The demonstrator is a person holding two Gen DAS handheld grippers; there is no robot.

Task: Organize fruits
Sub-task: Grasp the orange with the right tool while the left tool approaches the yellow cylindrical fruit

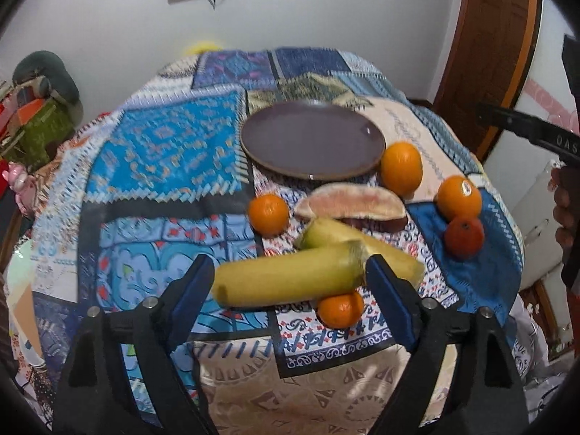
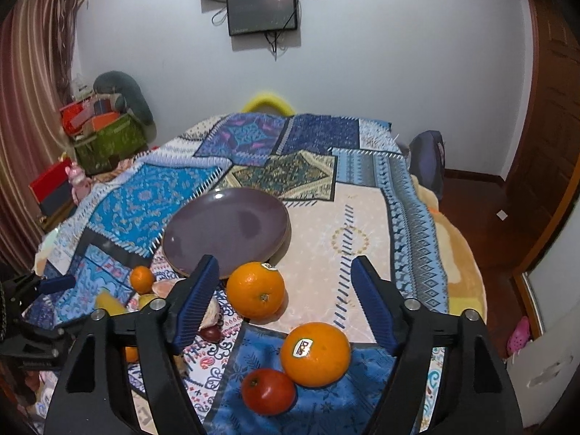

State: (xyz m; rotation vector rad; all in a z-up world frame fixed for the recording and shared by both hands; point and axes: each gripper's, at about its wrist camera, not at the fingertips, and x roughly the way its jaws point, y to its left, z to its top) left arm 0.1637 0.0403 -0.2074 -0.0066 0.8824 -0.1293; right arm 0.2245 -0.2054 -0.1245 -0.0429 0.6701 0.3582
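Note:
A purple plate (image 1: 311, 141) (image 2: 224, 232) lies empty on the patterned cloth. In front of it are two big oranges (image 1: 401, 168) (image 1: 458, 197), a red fruit (image 1: 464, 236), a pinkish fruit wedge (image 1: 349, 203), two bananas (image 1: 286, 277) (image 1: 326, 235) and two small mandarins (image 1: 268, 214) (image 1: 340, 308). My left gripper (image 1: 290, 264) is open, hovering over the near banana, which runs across the gap between the fingers. My right gripper (image 2: 284, 264) is open above the plain orange (image 2: 255, 290). The stickered orange (image 2: 315, 353) and red fruit (image 2: 268, 391) lie closer in.
The cloth-covered table (image 2: 362, 217) drops off at the near and right edges. Boxes and a green bin (image 2: 105, 137) crowd the left wall, a dark bag (image 2: 427, 159) stands at the far right, and a wooden door (image 1: 489, 54) is beyond. A hand (image 1: 565, 214) shows at the right edge.

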